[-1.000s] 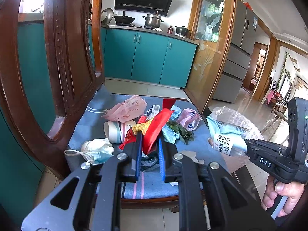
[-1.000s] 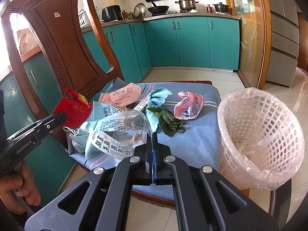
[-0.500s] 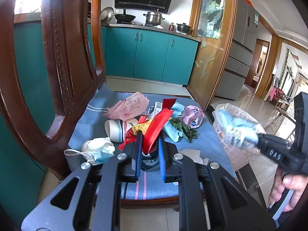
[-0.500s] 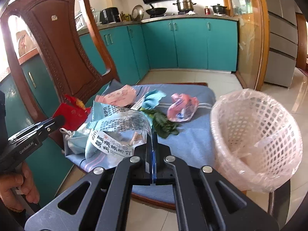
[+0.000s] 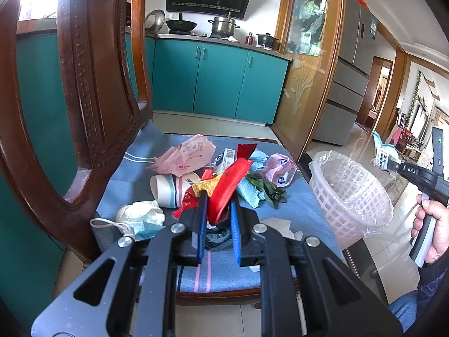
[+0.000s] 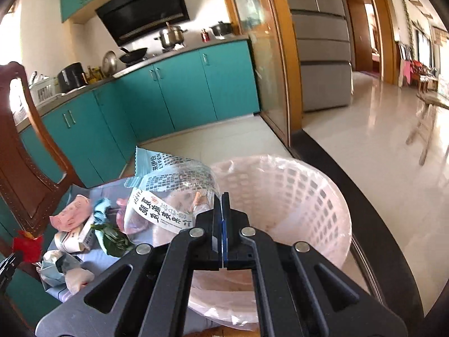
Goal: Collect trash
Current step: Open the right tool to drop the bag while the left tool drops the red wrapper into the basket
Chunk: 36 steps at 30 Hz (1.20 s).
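The right gripper (image 6: pixel 223 219) has its two fingers pressed together on the edge of one clear snack bag (image 6: pixel 171 193) with a pale blue printed band. The bag's long axis runs up and to the left from the pinch, its crimped blue end pointing highest, and it hangs just beside the near rim of the single white lattice basket (image 6: pixel 317 196), which is lined with a thin plastic bag. In the left wrist view the same bag (image 5: pixel 384 156) shows small at the far right, above and beyond the basket (image 5: pixel 350 196). The left gripper (image 5: pixel 217 219) is closed around one red wrapper (image 5: pixel 230 185), though a gap shows between its blue pads lower down; the wrapper's long axis slants up and right, its serrated end pointing away from the camera. Beyond it, on the blue chair cushion (image 5: pixel 134 179), lie one paper cup (image 5: pixel 168 186) on its side with its mouth to the left, one pink packet (image 5: pixel 186 154), one pink plastic bag (image 5: pixel 280 167), one teal cloth (image 5: pixel 251 193), some green leaves (image 5: pixel 269 189), one small carton (image 5: pixel 224 157) and one face mask (image 5: pixel 140 226).
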{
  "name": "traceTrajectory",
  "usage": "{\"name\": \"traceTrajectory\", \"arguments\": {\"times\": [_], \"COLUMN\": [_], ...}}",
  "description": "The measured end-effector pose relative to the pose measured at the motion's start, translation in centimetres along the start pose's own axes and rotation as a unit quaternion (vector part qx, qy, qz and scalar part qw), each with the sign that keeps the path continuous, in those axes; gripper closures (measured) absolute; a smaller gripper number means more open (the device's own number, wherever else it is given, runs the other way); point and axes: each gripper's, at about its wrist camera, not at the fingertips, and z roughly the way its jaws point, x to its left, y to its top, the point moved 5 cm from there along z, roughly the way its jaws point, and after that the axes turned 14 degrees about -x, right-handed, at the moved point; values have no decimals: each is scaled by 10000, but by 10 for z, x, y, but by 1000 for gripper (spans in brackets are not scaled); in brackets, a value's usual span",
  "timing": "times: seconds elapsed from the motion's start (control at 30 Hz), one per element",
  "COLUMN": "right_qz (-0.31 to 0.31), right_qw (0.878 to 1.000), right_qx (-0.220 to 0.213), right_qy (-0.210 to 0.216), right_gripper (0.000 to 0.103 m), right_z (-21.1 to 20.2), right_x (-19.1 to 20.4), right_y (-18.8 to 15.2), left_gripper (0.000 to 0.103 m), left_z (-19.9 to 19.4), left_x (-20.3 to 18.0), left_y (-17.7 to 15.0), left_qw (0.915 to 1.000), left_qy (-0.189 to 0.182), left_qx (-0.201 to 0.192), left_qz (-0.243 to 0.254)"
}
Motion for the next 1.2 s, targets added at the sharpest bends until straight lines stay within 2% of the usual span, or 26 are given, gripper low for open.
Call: {"name": "traceTrajectory", "arguments": {"times": [0.07, 0.1, 0.13, 0.2, 0.47, 0.67, 0.77, 0.9, 1.0, 1.07, 1.2], "right_qz": [-187, -246, -292, -300, -212, -140, -138, -2, 235, 365, 588], "right_qw": [9997, 9995, 9993, 9985, 9984, 9977, 9970, 9961, 9942, 9920, 9885], "right_qx": [-32, -14, -33, -276, -425, -608, -695, -781, -889, -994, -1118], "right_qy": [-144, -190, -242, -377, -301, -281, -307, -414, -552, -688, -829], "right_gripper": [98, 82, 51, 22, 21, 17, 16, 15, 15, 15, 14], "right_z": [0, 3, 3, -6, -17, -25, -28, -30, -33, -37, -43], "right_x": [3, 5, 6, 4, 1, 1, -1, -11, -25, -35, -50], "right_y": [-4, -2, -3, 1, 5, 13, 17, 21, 25, 28, 31], "left_gripper": [87, 87, 87, 87, 87, 87, 87, 87, 87, 87, 87], "left_z": [1, 1, 1, 3, 10, 15, 19, 36, 54, 68, 94], "left_x": [-3, -3, -4, -5, -10, -36, -64, -121, -170, -205, -263], "left_y": [0, 0, -1, -2, -7, -1, 8, 19, 29, 32, 29], "left_qw": [10000, 10000, 10000, 10000, 9998, 9991, 9977, 9926, 9868, 9799, 9690], "left_qy": [-19, -22, -26, -22, -33, -335, -606, -1142, -1550, -1906, -2306], "left_qx": [3, 7, 14, 35, 123, 96, 76, 151, 141, 258, 427], "left_qz": [17, 20, 24, 36, 130, 235, 295, 380, 455, 520, 783]}}
